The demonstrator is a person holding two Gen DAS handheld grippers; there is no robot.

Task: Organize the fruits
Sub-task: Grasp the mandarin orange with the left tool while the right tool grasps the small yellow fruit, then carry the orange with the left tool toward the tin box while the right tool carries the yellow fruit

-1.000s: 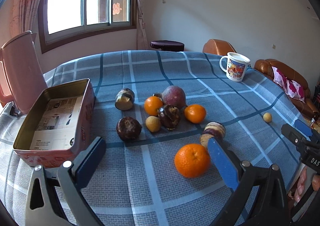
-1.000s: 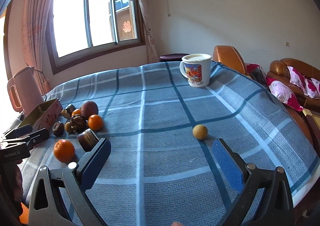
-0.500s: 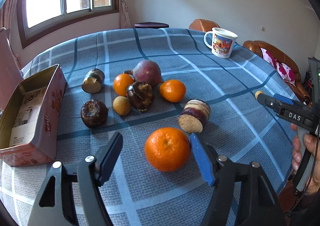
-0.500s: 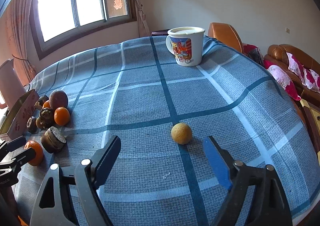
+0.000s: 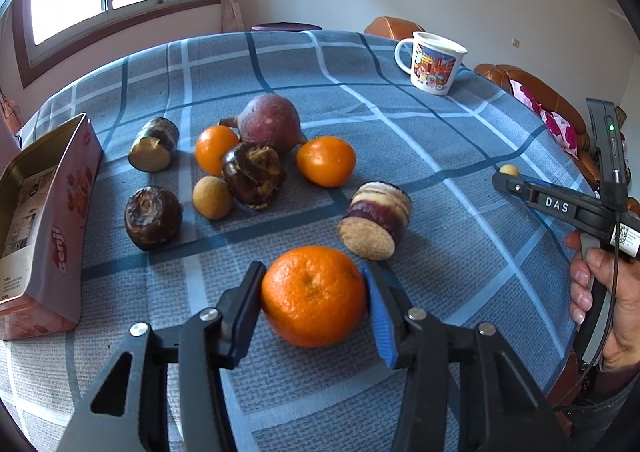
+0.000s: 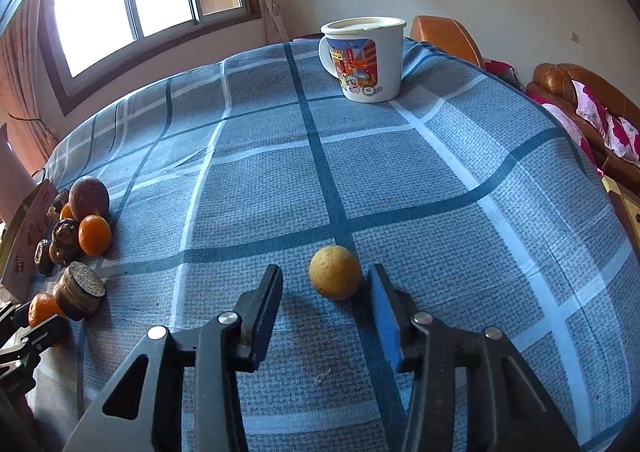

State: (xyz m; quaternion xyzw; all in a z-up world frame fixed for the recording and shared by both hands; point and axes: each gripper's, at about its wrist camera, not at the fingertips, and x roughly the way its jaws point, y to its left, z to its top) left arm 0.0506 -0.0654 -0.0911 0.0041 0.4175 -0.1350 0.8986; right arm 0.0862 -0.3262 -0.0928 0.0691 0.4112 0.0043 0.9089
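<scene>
A large orange (image 5: 314, 294) lies on the blue checked tablecloth (image 5: 420, 140) between the fingers of my left gripper (image 5: 312, 274). Its jaws are closing and both pads touch the orange's sides. Beyond it sit two smaller oranges (image 5: 326, 160), a reddish root (image 5: 270, 126), cut brown pieces (image 5: 376, 226) and a small yellow fruit (image 5: 212, 197). My right gripper (image 6: 325, 274) straddles another small yellow fruit (image 6: 335, 271). Its jaws are closing too; the right pad is close to the fruit, the left pad stands apart from it.
An open pink tin box (image 5: 38, 212) stands at the left of the table. A printed white mug (image 6: 366, 56) is at the far side. Orange sofas (image 6: 592, 112) lie past the table's right edge. A hand (image 5: 600, 304) grips the right tool's handle.
Both grippers have dropped closer to the table and narrowed from wide open. The left one has come in around the large orange, the right one around the lone yellow fruit.
</scene>
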